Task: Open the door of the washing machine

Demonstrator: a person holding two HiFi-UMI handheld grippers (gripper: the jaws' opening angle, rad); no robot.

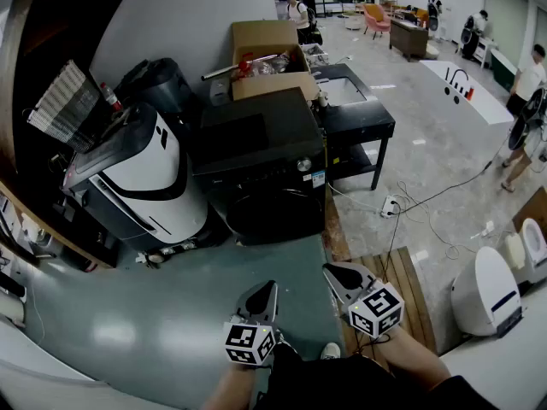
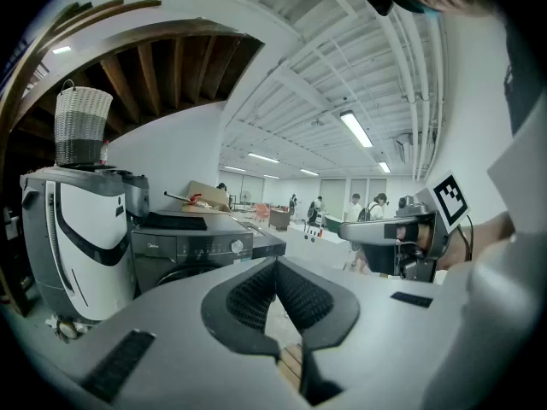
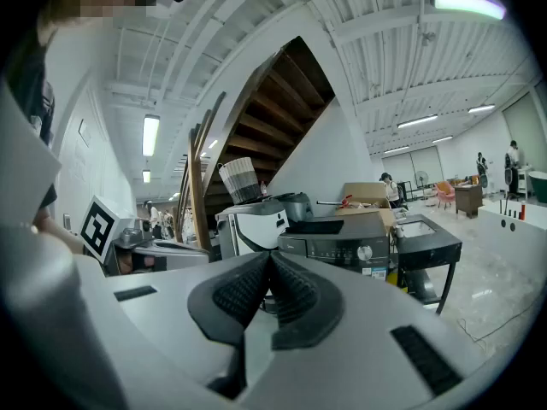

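A black front-loading washing machine [image 1: 261, 165] stands ahead of me on the grey floor, its round door [image 1: 273, 207] closed; it also shows as the washing machine [image 2: 192, 250] and the washing machine [image 3: 342, 244] in the gripper views. My left gripper [image 1: 263, 289] and right gripper [image 1: 338, 270] hover well short of it, near my body, both shut with nothing between their pads. The right gripper [image 2: 355, 229] shows in the left gripper view, and the left gripper [image 3: 201, 250] in the right gripper view.
A white and grey appliance [image 1: 137, 178] stands left of the washer, with a striped basket [image 1: 64, 105] on top. A cardboard box [image 1: 269, 58] sits behind, a black table [image 1: 355, 118] to the right. Cables and a power strip [image 1: 389, 205] lie on the floor. Wooden decking [image 1: 389, 276] lies at right.
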